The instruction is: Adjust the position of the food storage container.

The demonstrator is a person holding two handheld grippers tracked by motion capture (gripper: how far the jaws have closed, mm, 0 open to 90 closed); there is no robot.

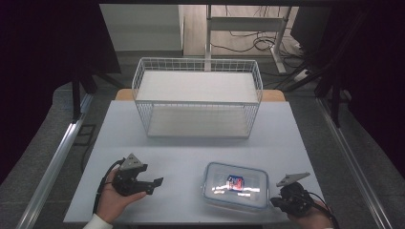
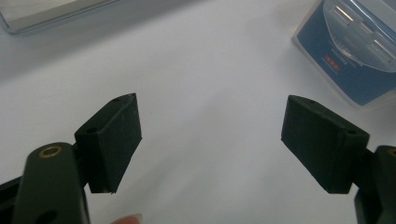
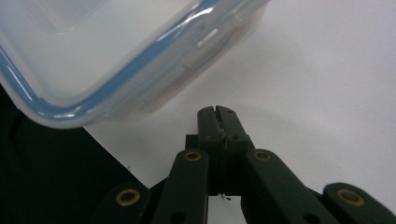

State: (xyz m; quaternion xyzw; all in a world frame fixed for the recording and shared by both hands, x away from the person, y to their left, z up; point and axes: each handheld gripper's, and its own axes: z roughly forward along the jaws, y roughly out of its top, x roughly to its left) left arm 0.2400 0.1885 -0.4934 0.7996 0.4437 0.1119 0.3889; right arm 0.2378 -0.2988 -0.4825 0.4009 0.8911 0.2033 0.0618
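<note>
Resting at near left: the left gripper [image 1: 154, 183] lay in the person's left hand [image 1: 112, 200] on the white table [image 1: 181, 152], pointing right.
Left jaws: they stood wide apart with nothing between them, bare tabletop showing in the gap in the left gripper view [image 2: 210, 140].
Far centre: a white wire basket [image 1: 197, 98] sat at the table's far edge, well apart from both grippers.
Near centre-right: a clear lidded container [image 1: 235, 185] with a blue-edged lid lay flat near the table's near edge, between the two grippers, a red and blue item visible inside.
Near right: the right gripper [image 1: 274, 202] sat just beside the container's near right corner.
Right jaws: they were pressed together on nothing [image 3: 217, 116], close to the container's corner but not touching it.
</note>
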